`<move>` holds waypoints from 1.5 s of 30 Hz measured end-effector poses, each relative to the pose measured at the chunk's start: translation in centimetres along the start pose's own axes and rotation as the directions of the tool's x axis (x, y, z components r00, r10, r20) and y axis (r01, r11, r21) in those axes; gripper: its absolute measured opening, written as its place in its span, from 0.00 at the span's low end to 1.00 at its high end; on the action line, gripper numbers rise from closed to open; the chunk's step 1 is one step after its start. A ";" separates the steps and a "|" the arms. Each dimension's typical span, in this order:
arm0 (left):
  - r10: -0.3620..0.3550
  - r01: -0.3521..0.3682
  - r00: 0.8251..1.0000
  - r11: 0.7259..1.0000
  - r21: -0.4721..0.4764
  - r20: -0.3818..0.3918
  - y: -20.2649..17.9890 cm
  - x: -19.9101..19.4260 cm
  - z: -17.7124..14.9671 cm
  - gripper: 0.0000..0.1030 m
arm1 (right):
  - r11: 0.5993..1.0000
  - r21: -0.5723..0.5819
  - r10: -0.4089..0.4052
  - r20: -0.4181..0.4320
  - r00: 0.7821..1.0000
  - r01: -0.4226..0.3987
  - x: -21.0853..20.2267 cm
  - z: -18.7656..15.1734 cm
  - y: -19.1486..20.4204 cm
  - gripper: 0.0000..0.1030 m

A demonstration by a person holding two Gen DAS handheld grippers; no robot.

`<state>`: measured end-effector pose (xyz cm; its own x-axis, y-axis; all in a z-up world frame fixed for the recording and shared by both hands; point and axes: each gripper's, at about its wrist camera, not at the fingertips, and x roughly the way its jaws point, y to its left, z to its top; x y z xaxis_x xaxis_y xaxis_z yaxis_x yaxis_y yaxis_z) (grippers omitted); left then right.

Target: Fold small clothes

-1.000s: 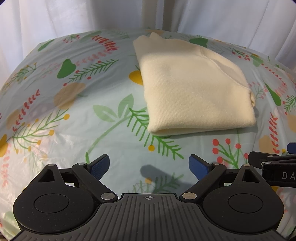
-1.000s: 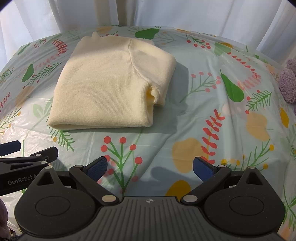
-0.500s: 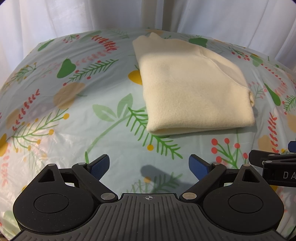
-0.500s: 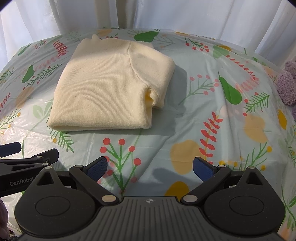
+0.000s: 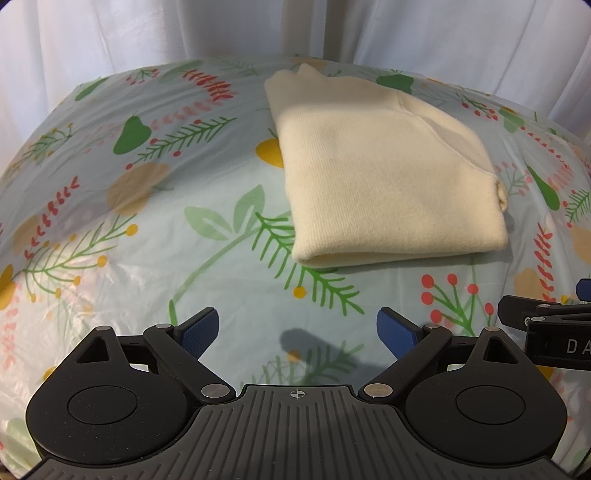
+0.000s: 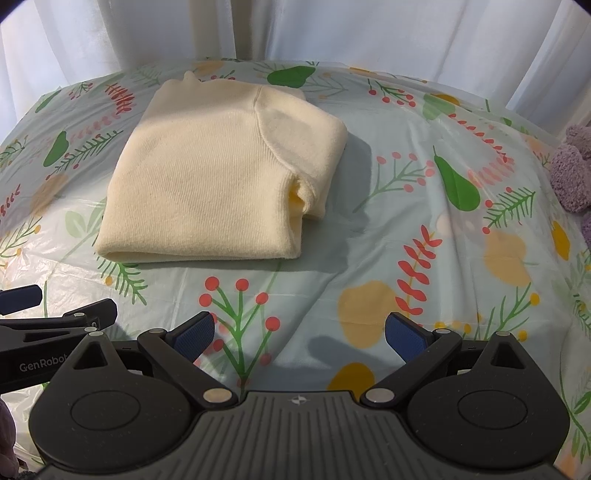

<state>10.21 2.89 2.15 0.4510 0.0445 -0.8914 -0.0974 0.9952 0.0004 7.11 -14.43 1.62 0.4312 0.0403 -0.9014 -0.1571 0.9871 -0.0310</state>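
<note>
A cream knit sweater [image 5: 384, 173] [image 6: 218, 184] lies folded into a compact rectangle on the floral tablecloth [image 5: 147, 221] [image 6: 424, 240]. Its folded edge faces me and a tucked sleeve shows at its right side. My left gripper [image 5: 297, 330] hovers open over the cloth, short of the sweater's near edge, with nothing between its blue pads. My right gripper [image 6: 299, 332] is open too and holds nothing, below and to the right of the sweater. Each gripper shows at the edge of the other's view.
White curtains [image 5: 184, 33] [image 6: 369, 29] hang behind the table. A purple fluffy thing [image 6: 572, 173] sits at the table's right edge. Another bit of purple fluff [image 6: 7, 443] shows at the lower left corner of the right wrist view.
Both grippers have drawn back slightly from the sweater, which sits a little farther up in the right wrist view. The sweater itself has not moved.
</note>
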 end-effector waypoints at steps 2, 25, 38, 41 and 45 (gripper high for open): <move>0.000 0.000 1.000 1.000 0.000 0.000 0.0 0.0 0.0 0.93 | 1.000 0.000 0.000 0.001 1.000 0.000 0.0 0.0 0.0 0.96; -0.007 0.007 1.000 1.000 0.010 -0.004 -0.1 0.1 0.0 0.93 | 1.000 -0.006 -0.008 0.006 1.000 0.008 0.0 0.2 0.0 0.96; -0.009 0.010 1.000 1.000 0.012 -0.015 -0.2 0.3 0.0 0.93 | 1.000 -0.009 -0.014 0.008 1.000 0.014 0.0 0.2 0.2 0.96; -0.009 0.010 1.000 1.000 0.014 -0.019 -0.2 0.4 0.0 0.93 | 1.000 -0.008 -0.014 0.006 1.000 0.014 0.0 0.2 0.2 0.96; -0.010 0.011 1.000 1.000 0.016 -0.019 -0.2 0.5 0.0 0.93 | 1.000 -0.010 -0.016 0.005 1.000 0.016 0.1 0.2 0.3 0.96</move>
<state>10.47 2.69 1.76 0.4350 0.0324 -0.8999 -0.0786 0.9969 -0.0021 7.32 -14.14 1.64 0.4383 0.0250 -0.8985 -0.1586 0.9861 -0.0499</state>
